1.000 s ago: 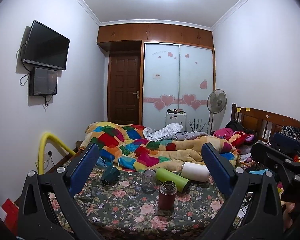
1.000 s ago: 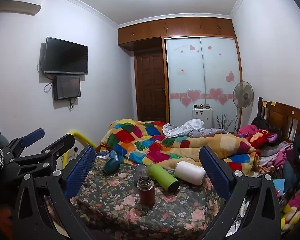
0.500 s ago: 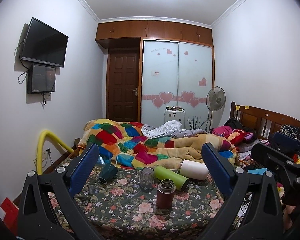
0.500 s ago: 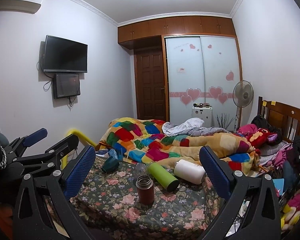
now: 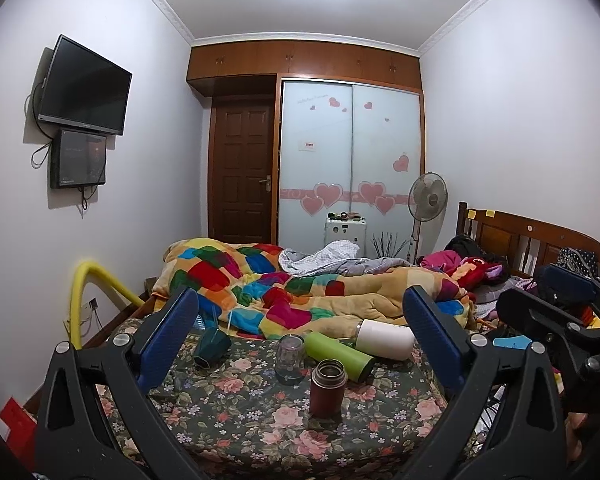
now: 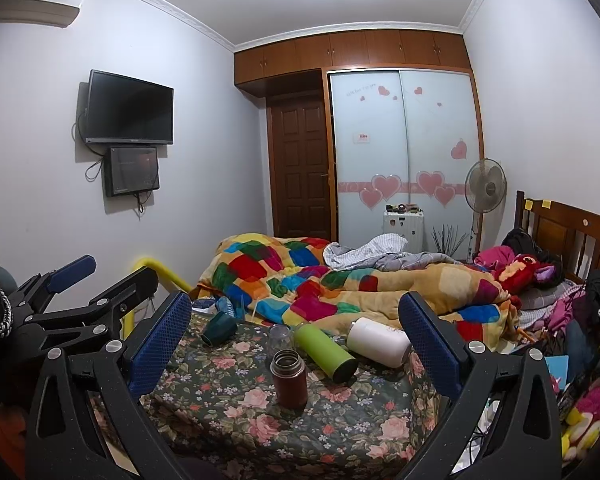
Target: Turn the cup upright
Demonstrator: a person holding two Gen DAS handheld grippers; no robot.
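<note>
A floral-covered table [image 5: 240,420] holds several cups. A brown flask [image 5: 327,388] stands upright at the front, open-topped. A clear glass cup [image 5: 289,359] stands behind it. A green bottle [image 5: 338,355], a white bottle [image 5: 384,338] and a dark teal cup [image 5: 212,347] lie on their sides. My left gripper [image 5: 300,336] is open and empty, held back from the table. My right gripper [image 6: 296,338] is open and empty too, facing the brown flask [image 6: 289,378], green bottle [image 6: 326,348], white bottle [image 6: 378,342] and teal cup [image 6: 219,328].
A bed with a patchwork quilt [image 5: 300,292] lies right behind the table. A yellow tube [image 5: 96,284] curves at the left wall. The right gripper's body [image 5: 560,324] shows at the right edge; the left gripper's body [image 6: 60,312] shows at the left. Clutter [image 6: 580,340] fills the right side.
Both views have shifted slightly: the table and cups sit a little higher and nearer in the left view. No cup has moved. Both grippers stay open.
</note>
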